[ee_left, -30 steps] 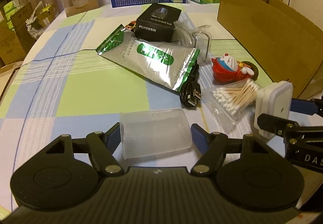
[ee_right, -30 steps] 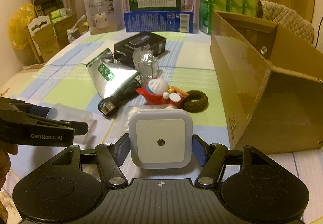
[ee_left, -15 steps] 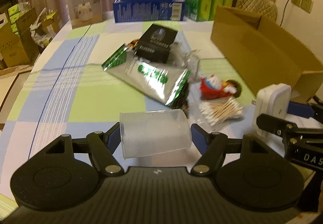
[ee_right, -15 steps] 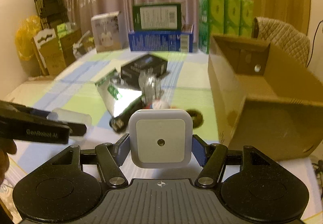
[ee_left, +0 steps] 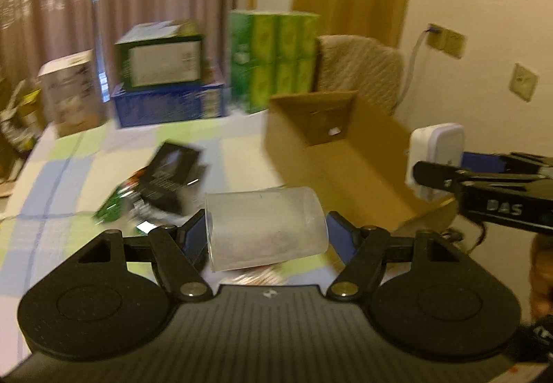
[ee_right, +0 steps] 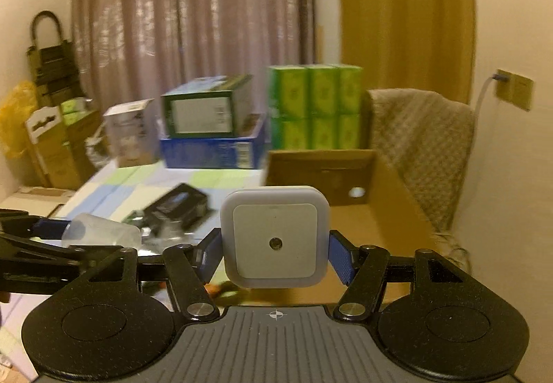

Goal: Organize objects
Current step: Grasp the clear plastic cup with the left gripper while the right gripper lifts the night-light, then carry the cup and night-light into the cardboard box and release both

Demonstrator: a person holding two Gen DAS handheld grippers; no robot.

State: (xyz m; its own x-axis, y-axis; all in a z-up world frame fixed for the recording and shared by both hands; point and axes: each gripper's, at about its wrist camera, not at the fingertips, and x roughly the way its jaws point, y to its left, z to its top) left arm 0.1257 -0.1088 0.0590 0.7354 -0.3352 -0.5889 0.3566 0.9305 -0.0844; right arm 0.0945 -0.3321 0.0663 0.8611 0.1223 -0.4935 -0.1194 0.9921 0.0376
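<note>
My left gripper (ee_left: 266, 231) is shut on a frosted plastic cup (ee_left: 264, 227) lying sideways between its blue pads, held in the air above the table. My right gripper (ee_right: 274, 245) is shut on a white square night light (ee_right: 274, 236), also lifted. In the left wrist view the night light (ee_left: 435, 155) and the right gripper hang at the right, over the near end of the open cardboard box (ee_left: 345, 155). From the right wrist, the box (ee_right: 363, 207) opens just beyond the night light, and the cup (ee_right: 100, 234) shows at the left.
A black carton (ee_left: 172, 172) and a green-and-silver pouch (ee_left: 115, 205) lie on the checked tablecloth (ee_left: 69, 175). Stacked boxes (ee_left: 162, 86) and green tissue packs (ee_left: 276, 55) stand at the far edge. A padded chair (ee_right: 421, 148) stands behind the cardboard box.
Both grippers have risen and tilted up with their loads; the table items have dropped low in view and the cardboard box's opening now faces both cameras. The views are motion-blurred.
</note>
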